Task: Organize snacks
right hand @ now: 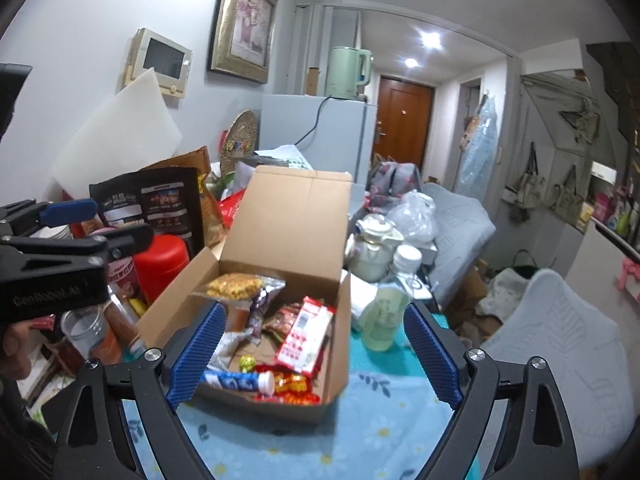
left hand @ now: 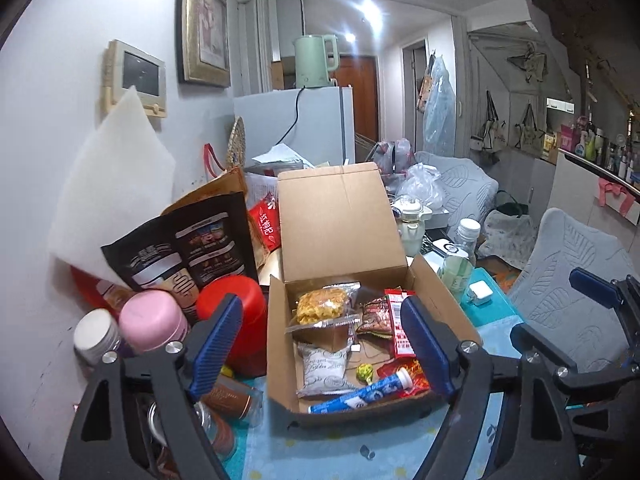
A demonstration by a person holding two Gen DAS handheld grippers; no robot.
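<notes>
Blue pads frame both my views: the left hand-held gripper [left hand: 322, 344] and the right hand-held gripper [right hand: 312, 356] each stand spread wide with nothing between the fingers, both hovering just in front of the cardboard box [left hand: 280, 344] on the bench [right hand: 360, 432] with its pale blue flowered cloth. That box is where the snacks are: its lid is folded up and back, which leaves the tray open from above for reaching in. Inside I see a clear pack of yellow crisps [left hand: 322, 306] propped toward the back wall, a red wrapped bar [right hand: 306, 336] leaning on its edge along the right side, a white patterned packet [left hand: 323, 368], a small green sweet [left hand: 365, 372], a blue-and-white tube [right hand: 238, 381] lying flat across the front, and red-and-gold wrapped sweets [right hand: 294, 386] next to it. Most of the pieces lie loose and overlapping, so I judge the sorting is unfinished. Left of the box the bench is crowded with a red canister [left hand: 236, 320], a pink lid [left hand: 152, 320] and a dark coffee bag [left hand: 180, 256]; a pale green bottle [right hand: 382, 320] sits to the right. Whether the brown item under the crisps is a snack or packaging I cannot tell, as it is half hidden.
</notes>
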